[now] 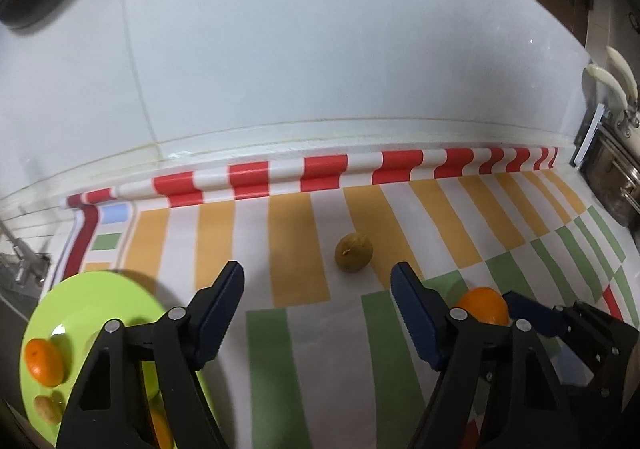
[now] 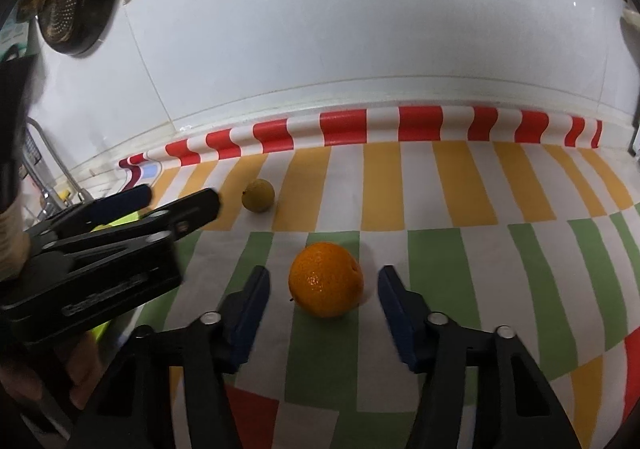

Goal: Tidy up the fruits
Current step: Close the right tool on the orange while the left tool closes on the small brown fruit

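1. Left wrist view: the left gripper (image 1: pixel 316 313) has black plastic arms ending in dark blue ribbed fingers (image 1: pixel 218 313), which stand apart with nothing between them. Beyond the gap, on the striped cloth (image 1: pixel 280 349) covering the tabletop, lies a small, round, dull yellow-green fruit (image 1: pixel 353 252), clear of both fingers. Left of that fruit sits a smooth lime-green plate (image 1: pixel 80 301) holding a small orange (image 1: pixel 44 361) and a brownish fruit (image 1: pixel 47 408). Right of it, the orange (image 1: pixel 482 305) shows behind the right finger.

2. Right wrist view: the right gripper (image 2: pixel 324 313) stands with its fingers (image 2: pixel 250 313) apart on either side of the glossy, dimpled orange (image 2: pixel 326 279), touching neither side. The yellow-green fruit (image 2: pixel 258 195) lies behind the orange, to its left, near the left gripper (image 2: pixel 168 203).
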`<state>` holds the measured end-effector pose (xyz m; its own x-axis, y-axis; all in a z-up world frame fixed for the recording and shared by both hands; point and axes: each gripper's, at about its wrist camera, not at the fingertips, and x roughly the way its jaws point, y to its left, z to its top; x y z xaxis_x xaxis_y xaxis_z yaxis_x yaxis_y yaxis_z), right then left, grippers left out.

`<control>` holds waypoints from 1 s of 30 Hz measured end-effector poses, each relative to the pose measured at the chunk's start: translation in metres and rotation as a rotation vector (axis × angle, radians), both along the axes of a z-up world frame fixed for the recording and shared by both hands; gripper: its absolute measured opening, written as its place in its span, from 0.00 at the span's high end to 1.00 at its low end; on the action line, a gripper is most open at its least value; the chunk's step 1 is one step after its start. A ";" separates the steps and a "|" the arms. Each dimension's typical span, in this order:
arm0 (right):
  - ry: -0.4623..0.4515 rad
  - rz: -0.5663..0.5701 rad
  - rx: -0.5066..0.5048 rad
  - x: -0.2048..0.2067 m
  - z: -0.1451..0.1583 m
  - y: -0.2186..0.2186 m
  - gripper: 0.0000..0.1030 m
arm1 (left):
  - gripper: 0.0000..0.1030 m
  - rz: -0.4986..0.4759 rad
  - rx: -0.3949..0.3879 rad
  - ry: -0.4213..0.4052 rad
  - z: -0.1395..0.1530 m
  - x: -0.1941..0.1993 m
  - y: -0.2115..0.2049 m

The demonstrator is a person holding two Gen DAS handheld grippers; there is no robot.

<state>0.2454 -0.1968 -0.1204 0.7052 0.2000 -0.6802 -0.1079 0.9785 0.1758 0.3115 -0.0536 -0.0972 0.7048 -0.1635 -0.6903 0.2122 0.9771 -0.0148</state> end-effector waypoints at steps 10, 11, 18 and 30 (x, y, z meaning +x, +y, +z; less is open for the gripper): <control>0.003 -0.050 0.018 0.012 -0.001 -0.017 0.60 | 0.47 -0.036 0.001 0.066 -0.018 0.030 -0.019; 0.002 -0.054 0.020 0.014 -0.001 -0.018 0.60 | 0.51 -0.040 0.000 0.071 -0.019 0.033 -0.020; -0.021 -0.082 0.004 0.025 0.006 -0.026 0.60 | 0.71 -0.051 -0.004 0.113 -0.028 0.047 -0.026; -0.046 -0.074 -0.012 0.020 0.013 -0.024 0.60 | 0.74 -0.047 0.008 0.057 -0.012 0.021 -0.020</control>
<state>0.2653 -0.2211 -0.1072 0.7482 0.1388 -0.6488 -0.0434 0.9860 0.1610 0.3329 -0.0738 -0.1090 0.6561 -0.1894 -0.7306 0.2565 0.9663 -0.0202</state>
